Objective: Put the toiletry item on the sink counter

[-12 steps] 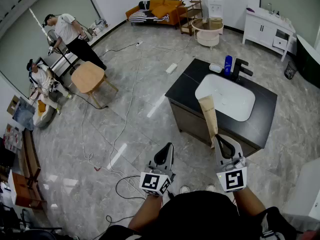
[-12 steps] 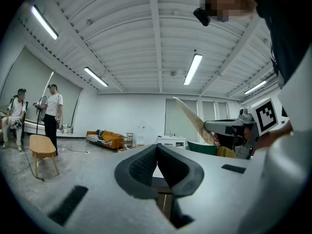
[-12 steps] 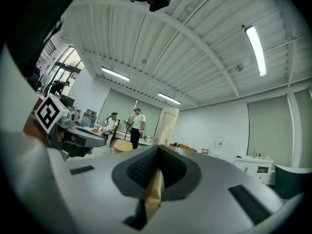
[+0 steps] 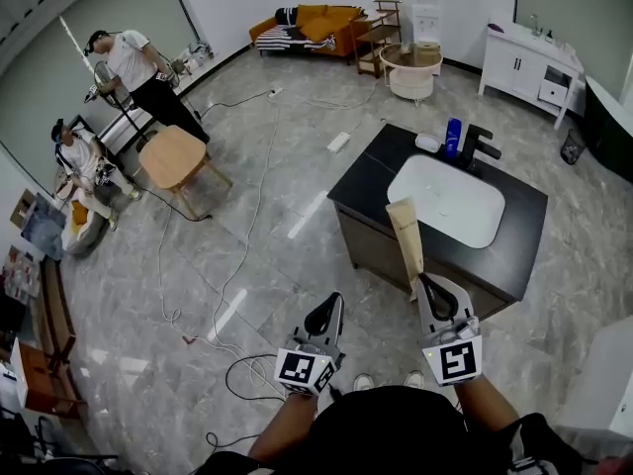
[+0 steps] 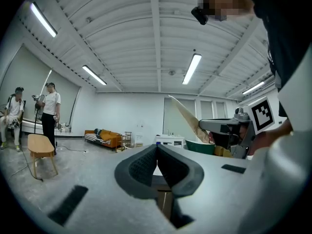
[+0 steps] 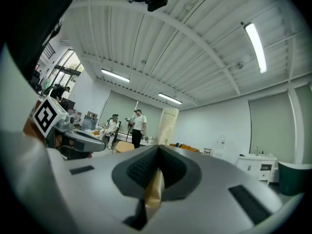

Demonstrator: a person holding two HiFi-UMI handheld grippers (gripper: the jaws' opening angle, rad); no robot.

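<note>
The tan tube's (image 4: 406, 236) lower end is hidden between the clamped jaws of the right gripper (image 4: 423, 285), and its print is too small to read. The small white item (image 4: 426, 142) beside the blue bottle (image 4: 452, 135) on the desk (image 4: 514, 250) is too small to identify.

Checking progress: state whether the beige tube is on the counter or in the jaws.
In the jaws: the right gripper is shut on the beige tube at its lower end.
</note>
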